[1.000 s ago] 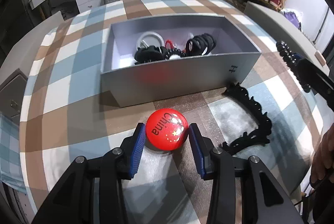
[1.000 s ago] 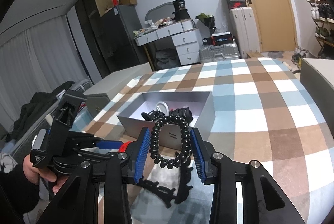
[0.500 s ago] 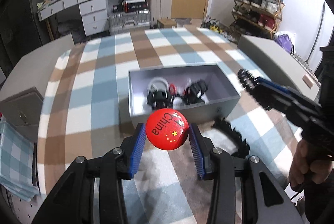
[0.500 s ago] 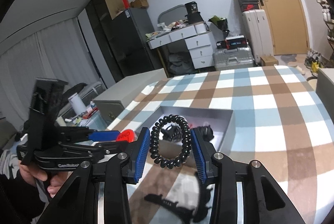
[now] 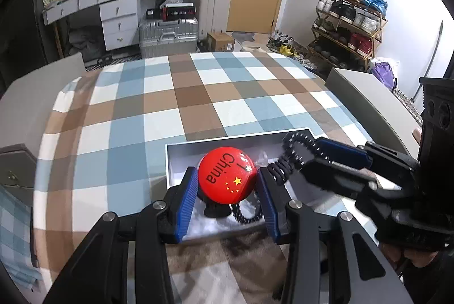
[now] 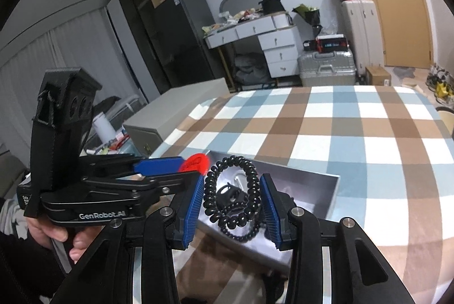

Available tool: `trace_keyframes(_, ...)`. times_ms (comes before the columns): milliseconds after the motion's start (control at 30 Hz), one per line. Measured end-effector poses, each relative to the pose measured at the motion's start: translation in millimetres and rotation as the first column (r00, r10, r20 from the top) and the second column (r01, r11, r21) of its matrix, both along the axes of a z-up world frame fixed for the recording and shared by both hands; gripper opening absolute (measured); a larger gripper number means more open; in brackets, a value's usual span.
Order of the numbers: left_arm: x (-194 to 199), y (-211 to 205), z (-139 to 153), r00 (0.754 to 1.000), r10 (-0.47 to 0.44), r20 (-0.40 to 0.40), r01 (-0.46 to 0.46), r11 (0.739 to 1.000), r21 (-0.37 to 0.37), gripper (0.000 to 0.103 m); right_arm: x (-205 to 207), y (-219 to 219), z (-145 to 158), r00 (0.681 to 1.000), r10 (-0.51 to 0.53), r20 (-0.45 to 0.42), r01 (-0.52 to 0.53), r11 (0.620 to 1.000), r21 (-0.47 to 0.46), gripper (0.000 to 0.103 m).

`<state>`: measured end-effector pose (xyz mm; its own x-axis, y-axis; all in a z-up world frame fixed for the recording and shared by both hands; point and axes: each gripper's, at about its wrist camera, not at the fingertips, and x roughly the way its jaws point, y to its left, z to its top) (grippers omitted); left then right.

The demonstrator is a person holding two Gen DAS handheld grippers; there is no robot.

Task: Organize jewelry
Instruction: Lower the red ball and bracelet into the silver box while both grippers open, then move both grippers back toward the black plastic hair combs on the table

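Observation:
My left gripper (image 5: 227, 194) is shut on a round red piece (image 5: 227, 179) printed "China" with yellow stars, held above the grey open box (image 5: 181, 146). A black base hangs under the red piece. My right gripper (image 6: 232, 204) is shut on a black spiral coil band (image 6: 231, 197), also over the grey box (image 6: 320, 179). In the left wrist view the right gripper (image 5: 295, 155) comes in from the right with the coil band (image 5: 298, 146) at its tips. The box holds black hair pieces (image 6: 229, 194), mostly hidden behind what I hold.
The box sits near the front edge of a table with a blue, brown and white checked cloth (image 5: 181, 99). A person's hand (image 6: 56, 233) grips the left tool. Grey chair backs (image 5: 366, 102) stand beside the table. Drawers, suitcases and a shoe rack line the far walls.
Both grippers have risen from the tabletop and come over the box, each still holding its piece. The black toothed piece that lay in front of the box has dropped out of view.

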<state>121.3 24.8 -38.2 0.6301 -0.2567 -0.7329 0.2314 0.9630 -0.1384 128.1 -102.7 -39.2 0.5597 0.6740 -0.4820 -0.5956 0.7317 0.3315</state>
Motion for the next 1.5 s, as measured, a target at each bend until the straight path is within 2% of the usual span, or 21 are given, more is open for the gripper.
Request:
trace_keyframes(367, 20.8, -0.9, -17.6, 0.998, -0.019, -0.054, 0.016, 0.999, -0.043, 0.036, 30.1, 8.8, -18.4, 0.997, -0.008, -0.071, 0.005, 0.999, -0.040, 0.040)
trace_keyframes(667, 26.0, -1.8, -21.3, 0.996, -0.039, -0.075, 0.034, 0.997, -0.070, 0.036, 34.4, 9.4, -23.0, 0.997, -0.016, -0.074, 0.012, 0.999, -0.053, 0.043)
trace_keyframes(767, 25.5, 1.5, -18.8, 0.996, -0.061, -0.059, 0.054, 0.991, -0.123, 0.037, 34.9, 8.5, -22.4, 0.997, -0.028, -0.071, 0.024, 0.998, -0.053, 0.045)
trace_keyframes(867, 25.2, 3.1, -18.4, 0.997, -0.061, -0.050, 0.054, 0.990, -0.134, 0.037, 33.7, 3.3, -20.3, 0.997, -0.035, -0.069, 0.033, 0.999, -0.035, 0.049)
trace_keyframes(900, 25.6, 2.8, -19.1, 0.996, -0.067, -0.054, 0.059, 0.989, -0.138, 0.037, 32.8, 2.0, -19.3, 0.997, -0.033, -0.066, 0.031, 0.999, -0.028, 0.053)
trace_keyframes(933, 25.6, 2.5, -19.4, 0.996, -0.069, -0.053, 0.061, 0.989, -0.138, 0.038, 31.0, 0.1, -18.0, 0.998, -0.032, -0.060, 0.031, 0.999, -0.022, 0.060)
trace_keyframes(1033, 22.7, 0.2, -18.6, 0.997, -0.065, -0.046, 0.060, 0.992, -0.113, 0.060, 26.5, -2.7, -14.1, 0.998, -0.047, -0.035, 0.046, 0.999, -0.024, 0.066)
trace_keyframes(1133, 19.8, 1.1, -16.5, 0.997, -0.066, -0.037, 0.061, 0.991, -0.120, 0.060, 22.2, -8.2, -10.6, 0.998, -0.064, -0.025, 0.064, 0.998, -0.009, 0.073)
trace_keyframes(1400, 1.0, -0.9, -6.8, 1.000, -0.018, 0.002, 0.018, 0.998, -0.060, 0.060, 1.1, -27.4, -0.6, 0.985, -0.163, 0.049, 0.163, 0.987, 0.004, 0.093)
trace_keyframes(1500, -5.2, -1.4, -2.8, 1.000, 0.006, 0.016, -0.005, 0.999, -0.045, 0.066, -10.9, -33.3, 5.3, 0.980, -0.180, 0.086, 0.180, 0.984, 0.015, 0.099)
